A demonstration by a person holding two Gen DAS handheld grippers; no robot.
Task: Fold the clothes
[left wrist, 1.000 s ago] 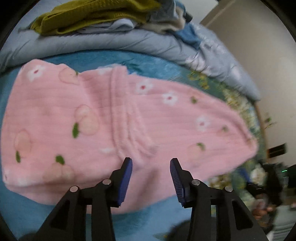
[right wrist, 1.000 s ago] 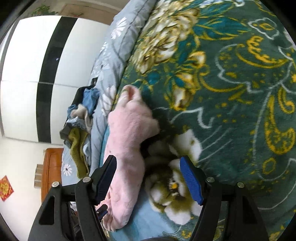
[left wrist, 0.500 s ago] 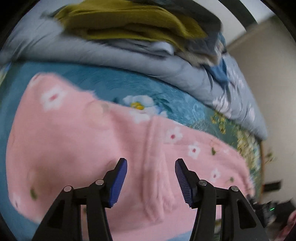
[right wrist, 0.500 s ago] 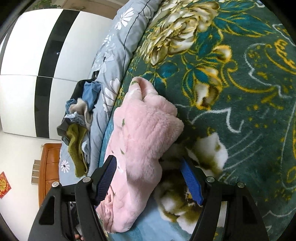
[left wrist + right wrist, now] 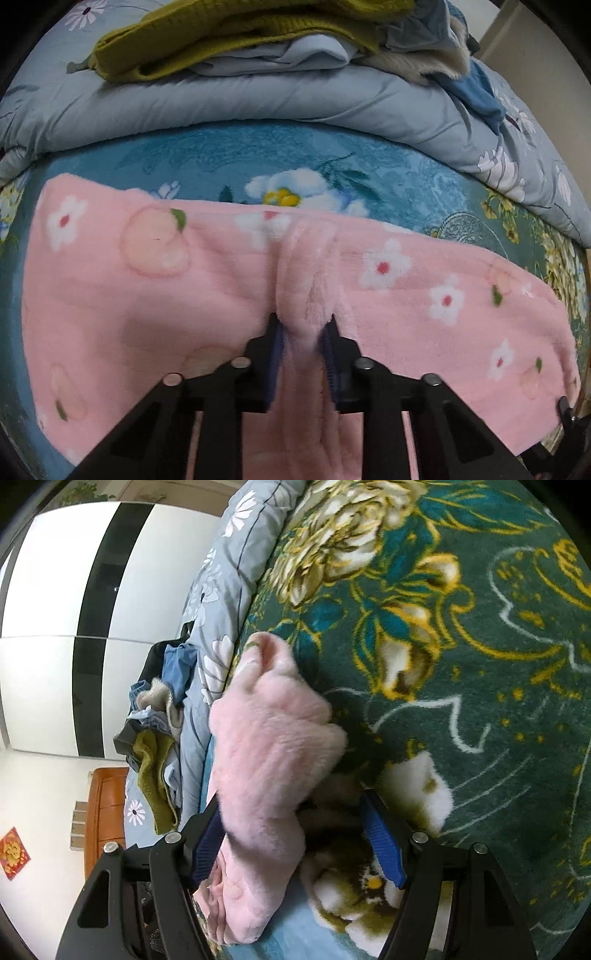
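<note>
- At the bottom centre of the left wrist view, the left gripper (image 5: 302, 341) was closing its blue-padded jaws on a raised ridge of the fluffy pink fleece garment printed with white flowers and peaches (image 5: 155, 291); the ridge of pile stood between the pads, which already pressed its sides.
- The pinch looked best taken deep, through every layer of the ridge rather than the surface fuzz alone, since thick pile may slip out of a shallow bite once it is lifted.
- In the lower half of the right wrist view, the right gripper (image 5: 295, 834) held its jaws spread wide, one pad against the bunched end of the same pink garment and the other over the bedspread; it gripped nothing.
- That hand would likely do well to settle lower around the bunched end before closing, so both ends can be carried together and the fold lands square.
- The garment lay stretched across the middle of the left view on the teal plush bedspread with gold and white flowers (image 5: 480, 635).
- Beyond it, along the top of the left frame, a rolled pale-blue floral quilt (image 5: 258, 99) bore a heap of other clothes topped by an olive-yellow knit (image 5: 221, 33), well clear of the fold.
</note>
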